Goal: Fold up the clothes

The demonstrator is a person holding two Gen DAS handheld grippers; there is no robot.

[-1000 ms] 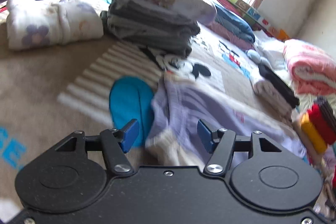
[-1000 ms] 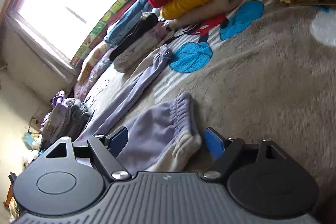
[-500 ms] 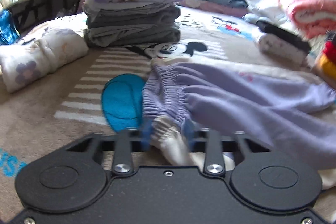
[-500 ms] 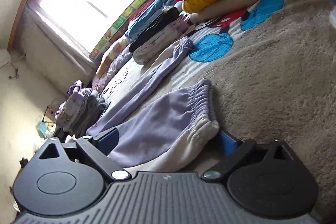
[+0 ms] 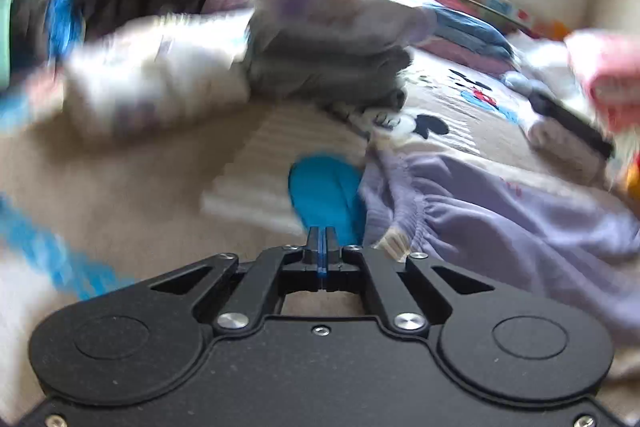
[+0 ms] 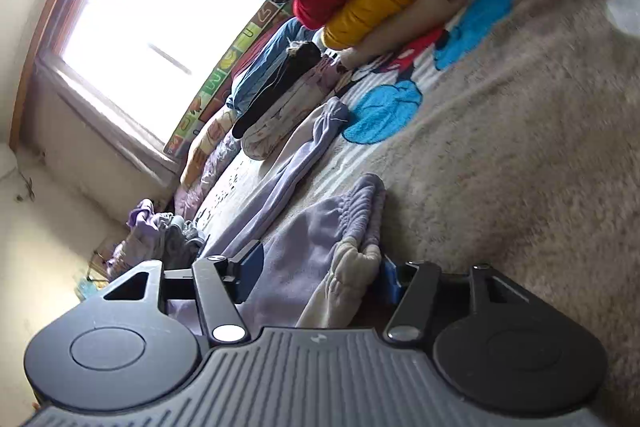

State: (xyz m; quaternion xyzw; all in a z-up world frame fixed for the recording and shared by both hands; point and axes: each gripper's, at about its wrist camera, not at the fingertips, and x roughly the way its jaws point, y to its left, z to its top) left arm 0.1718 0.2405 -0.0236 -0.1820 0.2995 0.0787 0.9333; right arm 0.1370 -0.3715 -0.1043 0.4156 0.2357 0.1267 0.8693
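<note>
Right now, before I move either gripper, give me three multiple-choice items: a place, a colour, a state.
1. Seen from the left gripper, the lilac trousers lie: A right; B left; C between its fingers.
2. The blanket patch ahead of it is: A red; B blue; C yellow.
3. The right gripper is: A shut empty; B shut on cloth; C open.
A: trousers lie right of the shut fingers. B: the patch is plainly blue. C: its fingers stand apart, either side of the waistband.

Bright wood-framed window (image 6: 152, 39), cream walls (image 6: 48, 227), beige cartoon-print blanket (image 6: 520, 147) — daylight throughout
</note>
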